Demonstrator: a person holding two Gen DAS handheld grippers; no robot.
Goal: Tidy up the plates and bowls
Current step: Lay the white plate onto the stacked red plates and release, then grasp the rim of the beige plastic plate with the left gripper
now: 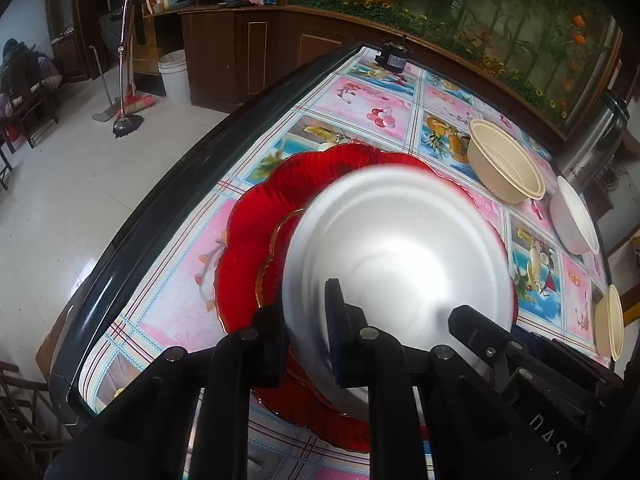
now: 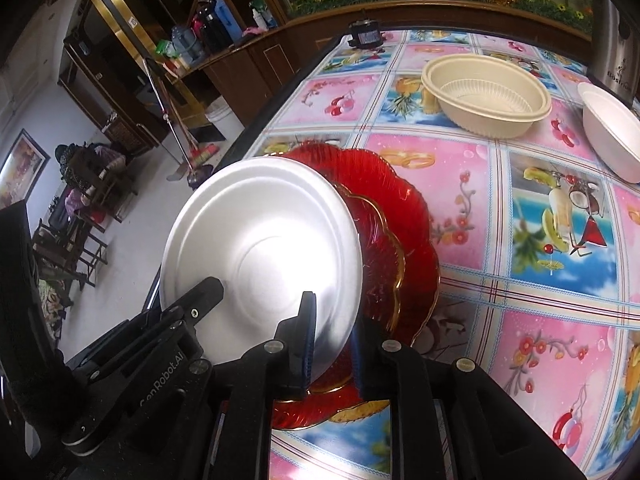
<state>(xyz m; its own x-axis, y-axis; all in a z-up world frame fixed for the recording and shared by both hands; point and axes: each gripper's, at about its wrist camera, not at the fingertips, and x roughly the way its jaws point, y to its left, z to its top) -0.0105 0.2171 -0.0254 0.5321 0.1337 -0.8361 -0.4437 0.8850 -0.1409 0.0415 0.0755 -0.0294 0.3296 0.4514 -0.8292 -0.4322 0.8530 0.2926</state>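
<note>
A white foam plate (image 1: 396, 248) is held tilted above two stacked red glass plates (image 1: 248, 240) on the table. My left gripper (image 1: 308, 336) is shut on the white plate's near rim. My right gripper (image 2: 332, 344) is also shut on the white plate (image 2: 260, 240), on its other side; the left gripper's finger shows beside it in the right wrist view. The smaller gold-rimmed red plate (image 2: 380, 252) lies on the larger red plate (image 2: 416, 216). A beige bowl (image 2: 486, 94) and a white foam bowl (image 2: 612, 132) stand farther back.
The table has a fruit-patterned cloth (image 2: 500, 240) and a dark edge (image 1: 160, 200) on the left. A steel thermos (image 1: 592, 140) stands at the back right. A small black object (image 2: 364, 34) sits at the far edge. Another beige dish (image 1: 610, 322) is at the right.
</note>
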